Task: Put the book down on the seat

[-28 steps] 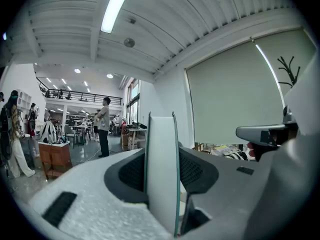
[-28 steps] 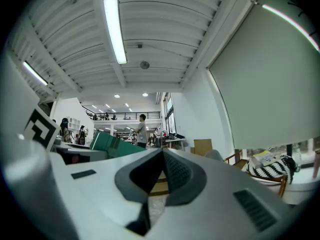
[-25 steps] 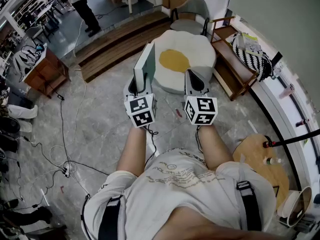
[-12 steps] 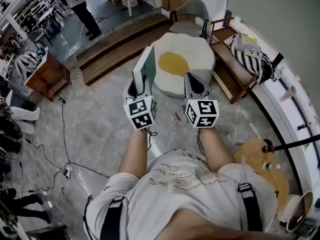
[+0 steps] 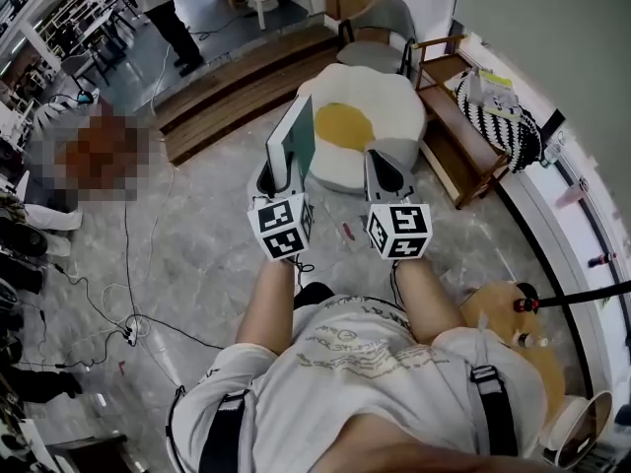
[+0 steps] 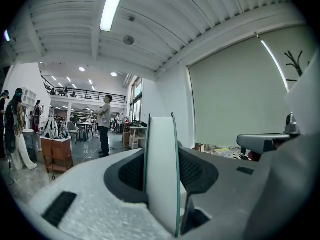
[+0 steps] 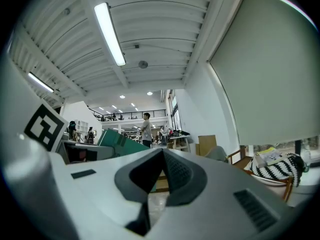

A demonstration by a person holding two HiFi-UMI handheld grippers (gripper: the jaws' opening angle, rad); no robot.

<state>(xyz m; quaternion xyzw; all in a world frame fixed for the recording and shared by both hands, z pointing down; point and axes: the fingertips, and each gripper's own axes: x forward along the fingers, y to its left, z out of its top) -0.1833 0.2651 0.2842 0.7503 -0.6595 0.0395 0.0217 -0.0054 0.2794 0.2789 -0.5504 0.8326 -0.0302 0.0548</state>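
A: Clamping the book (image 5: 295, 134) upright, your left gripper (image 5: 282, 166) sits mid-frame, jaws pressed on both covers.

B: Your right gripper (image 5: 382, 162) beside it has its jaws together, empty. The book is in the air, by the left edge of the seat (image 5: 389, 106) at upper centre.

A green-covered book (image 5: 296, 136) is held upright on edge at frame centre; the white, yellow-centred seat (image 5: 391, 114) is seen beyond, upper centre
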